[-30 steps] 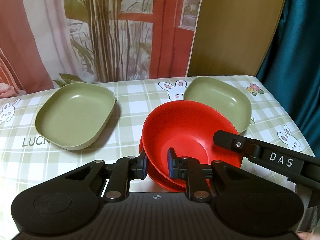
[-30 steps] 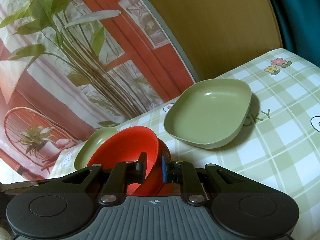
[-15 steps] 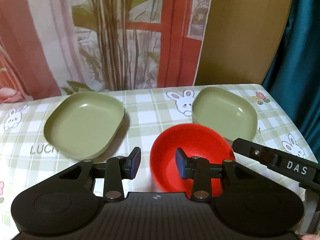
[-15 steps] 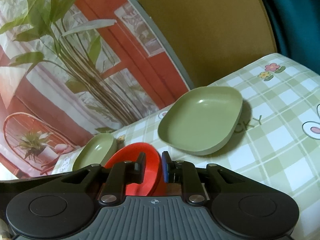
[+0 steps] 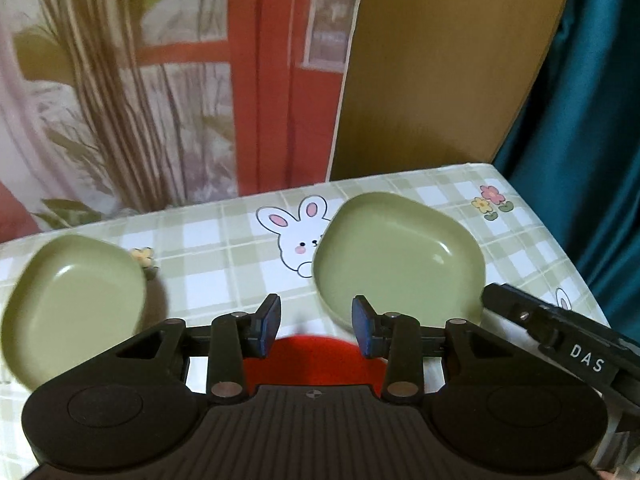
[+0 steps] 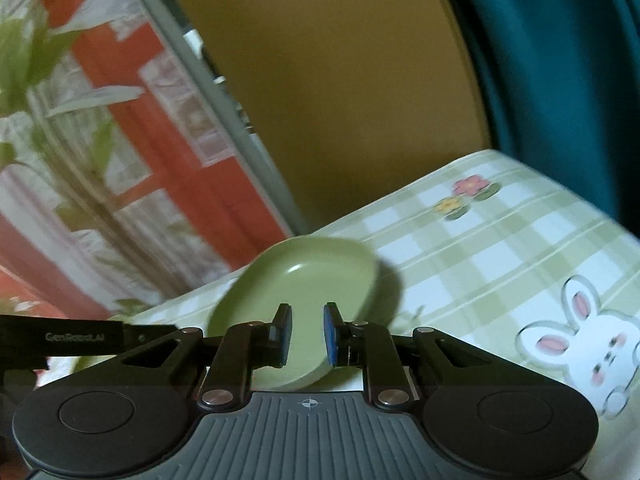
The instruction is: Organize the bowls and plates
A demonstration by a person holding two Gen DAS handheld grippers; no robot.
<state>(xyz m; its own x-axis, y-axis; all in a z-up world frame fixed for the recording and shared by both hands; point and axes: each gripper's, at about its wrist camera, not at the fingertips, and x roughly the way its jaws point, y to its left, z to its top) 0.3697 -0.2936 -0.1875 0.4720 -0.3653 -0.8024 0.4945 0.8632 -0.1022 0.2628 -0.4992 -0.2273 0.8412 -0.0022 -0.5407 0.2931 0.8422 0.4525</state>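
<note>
In the left wrist view a red bowl [image 5: 316, 360] sits on the table just under my left gripper [image 5: 316, 320], mostly hidden by the gripper body. The left jaws stand open and empty above the bowl's far rim. Two green square plates lie beyond: one at the left [image 5: 76, 304], one at the right [image 5: 400, 256]. My right gripper [image 6: 308, 328] has its pads close together with only a narrow gap and nothing in it. It sits just before the near rim of a green plate [image 6: 304, 280]. Its side bar [image 5: 560, 340] shows next to the right plate.
A green checked tablecloth [image 5: 224, 240] with rabbit prints covers the table. A printed backdrop [image 5: 160, 80] and a brown board [image 5: 440, 60] stand along the far edge. A teal curtain [image 5: 592, 120] hangs past the right edge. The left gripper's side [image 6: 80, 338] shows at the right wrist view's left.
The left jaws opened and let go of the red bowl, which now rests low in view. Both grippers moved forward toward the green plates. The red bowl left the right view.
</note>
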